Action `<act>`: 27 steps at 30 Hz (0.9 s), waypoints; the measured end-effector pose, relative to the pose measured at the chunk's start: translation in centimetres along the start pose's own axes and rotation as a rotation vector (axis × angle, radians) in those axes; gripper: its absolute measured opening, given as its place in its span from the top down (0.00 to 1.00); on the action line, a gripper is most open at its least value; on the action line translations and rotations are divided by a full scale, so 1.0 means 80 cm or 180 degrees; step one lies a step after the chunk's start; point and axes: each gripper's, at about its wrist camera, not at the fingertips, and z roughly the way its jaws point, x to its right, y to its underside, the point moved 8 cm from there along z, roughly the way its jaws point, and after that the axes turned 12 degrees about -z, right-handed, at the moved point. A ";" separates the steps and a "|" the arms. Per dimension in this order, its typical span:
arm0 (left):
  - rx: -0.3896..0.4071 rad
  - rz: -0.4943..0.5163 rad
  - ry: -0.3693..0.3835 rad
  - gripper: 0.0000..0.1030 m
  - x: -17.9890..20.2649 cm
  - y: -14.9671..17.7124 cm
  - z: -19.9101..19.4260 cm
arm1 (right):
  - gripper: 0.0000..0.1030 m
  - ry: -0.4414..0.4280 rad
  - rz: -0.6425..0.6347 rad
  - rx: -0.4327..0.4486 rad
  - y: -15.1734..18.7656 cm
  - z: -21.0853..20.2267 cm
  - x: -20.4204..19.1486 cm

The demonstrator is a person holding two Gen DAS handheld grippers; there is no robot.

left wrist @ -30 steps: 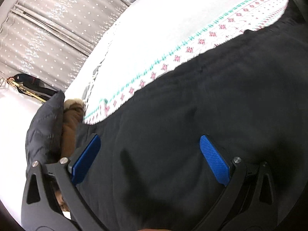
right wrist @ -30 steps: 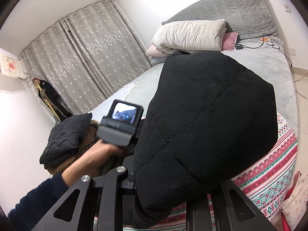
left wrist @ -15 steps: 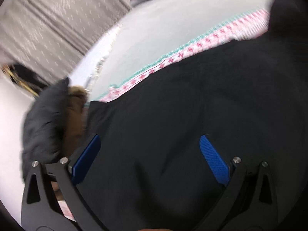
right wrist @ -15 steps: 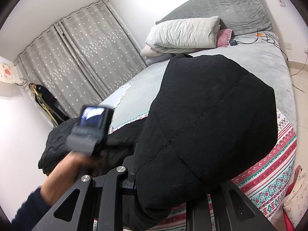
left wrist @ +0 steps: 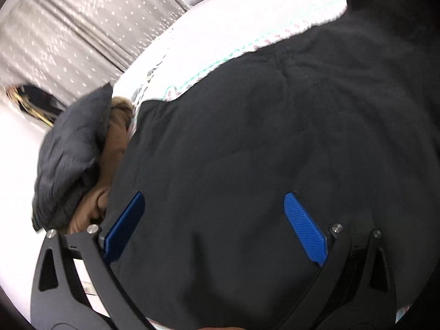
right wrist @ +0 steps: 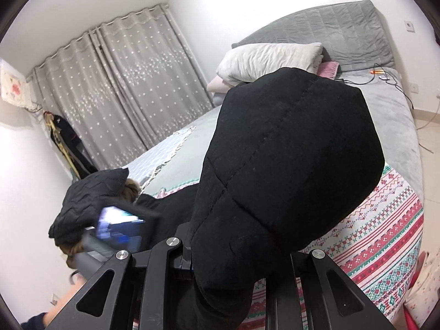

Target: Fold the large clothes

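Movement since a second ago: the left claw (left wrist: 214, 220), blue pads spread wide, has dropped lower over the black coat (left wrist: 261, 151) spread near the foot edge of the bed (right wrist: 390, 115), hiding most of the patterned blanket (right wrist: 385, 220). The right claw (right wrist: 233, 253) stays clamped on a raised fold of that coat, which blocks the bed's middle. Dark and brown folded clothes (left wrist: 71, 154) sit at the bed's left corner.

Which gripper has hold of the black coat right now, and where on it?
The right gripper is shut on a lifted quilted section of the black coat, the gripped edge hidden by fabric. The left gripper is open above the coat, holding nothing.
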 end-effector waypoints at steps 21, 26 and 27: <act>0.0129 -0.2649 0.0861 0.01 -0.407 0.121 0.004 | 0.80 0.0325 -0.3238 0.0170 0.071 0.108 -0.389; -0.0087 -0.2854 0.1039 0.01 -0.417 0.134 0.029 | 0.76 0.0409 -0.4318 -0.0461 0.214 0.192 -0.442; -0.0104 -0.2864 0.1069 0.01 -0.416 0.136 0.029 | 0.76 0.0474 -0.4347 -0.0406 0.216 0.190 -0.441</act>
